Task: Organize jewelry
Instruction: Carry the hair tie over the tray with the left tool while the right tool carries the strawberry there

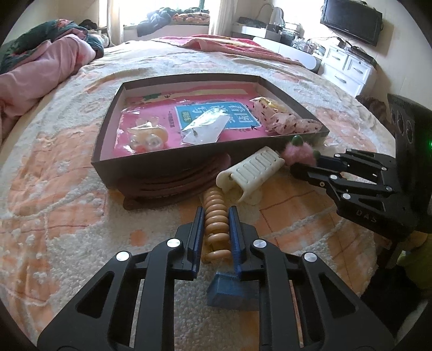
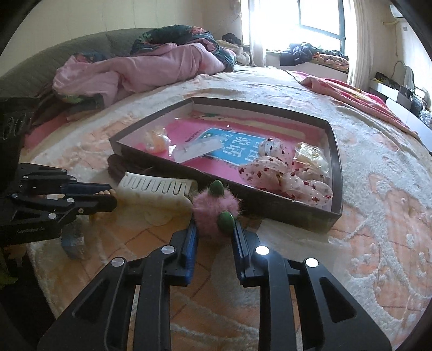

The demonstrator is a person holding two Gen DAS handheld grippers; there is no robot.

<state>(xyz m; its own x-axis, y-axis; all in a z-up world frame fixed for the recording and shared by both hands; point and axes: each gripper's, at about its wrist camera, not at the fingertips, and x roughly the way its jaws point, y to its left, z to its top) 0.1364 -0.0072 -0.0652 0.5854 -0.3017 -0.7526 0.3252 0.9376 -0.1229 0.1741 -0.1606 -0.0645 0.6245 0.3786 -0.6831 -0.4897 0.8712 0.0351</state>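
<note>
A dark shallow box (image 1: 151, 167) (image 2: 294, 210) lies on the bed holding a pink booklet, bagged hair pieces (image 1: 145, 137) and spotted scrunchies (image 2: 272, 167). My left gripper (image 1: 216, 216) is shut on a tan spiral hair tie (image 1: 214, 213) lying on the blanket before the box. A cream claw clip (image 1: 251, 170) (image 2: 156, 186) lies just beyond it. My right gripper (image 2: 214, 224) (image 1: 310, 164) is closed around a pink fuzzy hair clip with green ends (image 2: 216, 208) (image 1: 299, 151) near the box's corner.
A brown hair band (image 1: 172, 186) lies against the box's front wall. A rumpled pink quilt (image 2: 140, 70) is at the bed's head. A white dresser (image 1: 348, 67) and a wall TV (image 1: 351, 21) stand beyond the bed. A blue block (image 1: 229, 291) lies under my left gripper.
</note>
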